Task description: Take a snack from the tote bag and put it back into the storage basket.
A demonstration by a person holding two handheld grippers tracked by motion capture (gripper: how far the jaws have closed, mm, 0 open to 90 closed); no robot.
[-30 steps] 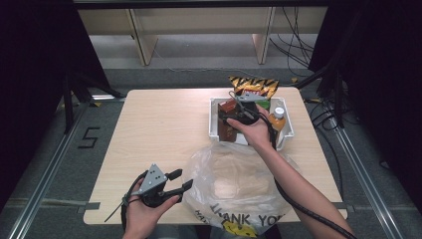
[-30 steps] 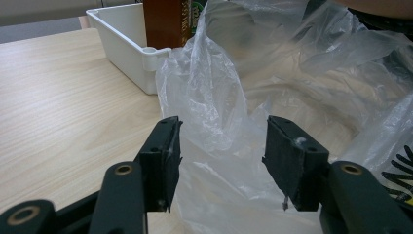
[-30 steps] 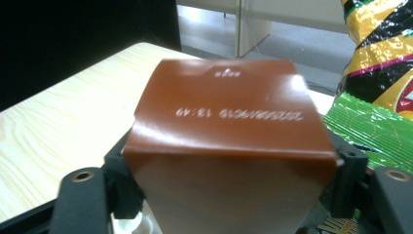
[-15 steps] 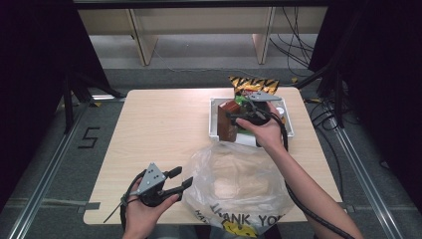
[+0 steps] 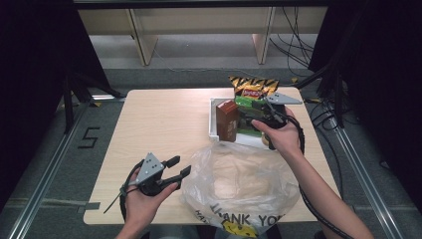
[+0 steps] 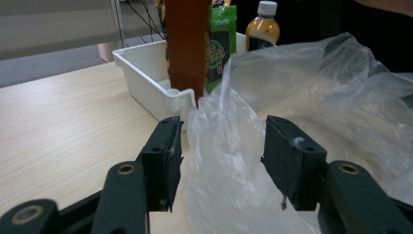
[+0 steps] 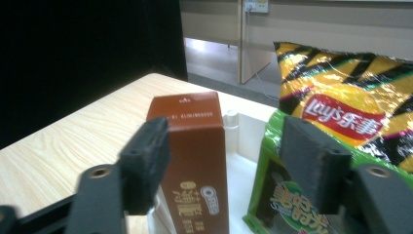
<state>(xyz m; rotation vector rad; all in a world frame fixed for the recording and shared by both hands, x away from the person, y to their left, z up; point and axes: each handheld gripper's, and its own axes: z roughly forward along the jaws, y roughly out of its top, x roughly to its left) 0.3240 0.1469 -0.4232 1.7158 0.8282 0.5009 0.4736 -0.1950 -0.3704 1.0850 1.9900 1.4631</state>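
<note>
A brown carton [image 5: 226, 121] stands upright at the left end of the white bin [image 5: 213, 119]. My right gripper [image 5: 247, 121] points at it from the right. In the right gripper view its jaws [image 7: 224, 146] have just been closing but stay open, with the carton [image 7: 195, 146] just past the tips and unpressed. A clear plastic bag [image 5: 239, 184] lies crumpled at the table's near edge. My left gripper [image 5: 182, 166] is open at the bag's left side. In the left gripper view, loose film of the bag [image 6: 292, 83] lies between its jaws [image 6: 221, 161], ungripped.
The bin also holds a green snack packet [image 5: 249, 103], a yellow chip bag [image 5: 251, 87] at its far end and an orange drink bottle [image 6: 263, 29]. The wooden table [image 5: 159, 124] has bare room to the left of the bin. Cables trail off the right edge.
My right hand has drawn back to the right and a little up, away from the carton, which now stands clear at the bin's left end. The left hand has kept still.
</note>
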